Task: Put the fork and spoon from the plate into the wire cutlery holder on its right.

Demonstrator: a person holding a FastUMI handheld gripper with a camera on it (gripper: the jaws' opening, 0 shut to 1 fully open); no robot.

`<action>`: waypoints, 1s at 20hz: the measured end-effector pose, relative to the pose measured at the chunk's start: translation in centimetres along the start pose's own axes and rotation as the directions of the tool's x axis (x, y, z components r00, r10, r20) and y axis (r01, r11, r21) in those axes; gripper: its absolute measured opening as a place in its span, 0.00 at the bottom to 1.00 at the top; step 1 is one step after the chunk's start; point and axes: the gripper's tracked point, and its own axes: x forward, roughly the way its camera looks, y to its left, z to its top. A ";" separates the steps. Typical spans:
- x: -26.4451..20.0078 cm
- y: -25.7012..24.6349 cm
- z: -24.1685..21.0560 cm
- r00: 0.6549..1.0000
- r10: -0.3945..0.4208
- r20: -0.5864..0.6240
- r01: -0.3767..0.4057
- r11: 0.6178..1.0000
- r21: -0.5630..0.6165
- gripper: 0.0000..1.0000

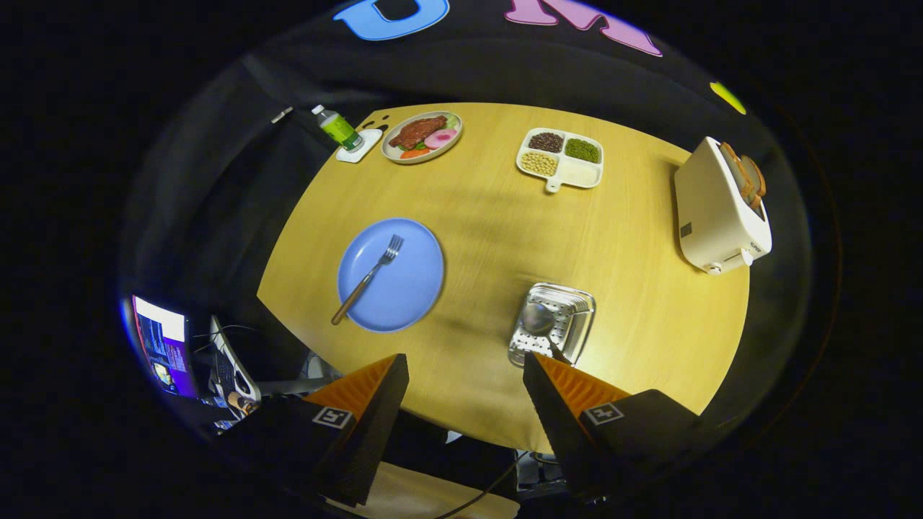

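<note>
A blue plate lies on the wooden table, ahead and left of my fingers. On it rests a fork with a wooden handle, tines pointing away, handle end overhanging the plate's near rim. The wire cutlery holder stands to the plate's right, just beyond my right finger. A spoon sits inside it, bowl up. My gripper hovers high above the table's near edge, open, with nothing between its fingers.
At the far side stand a green bottle on a white coaster, an oval dish of food and a divided white tray of beans. A white toaster with bread is at the right. A lit screen sits below left.
</note>
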 end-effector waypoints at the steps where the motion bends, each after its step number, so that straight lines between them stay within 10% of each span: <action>1: 0.5 1.2 -0.1 1.000 0.009 -0.001 -0.009 1.000 0.006 0.99; 20: 16.9 14.0 2.2 0.996 0.047 -0.074 -0.035 0.987 0.159 0.99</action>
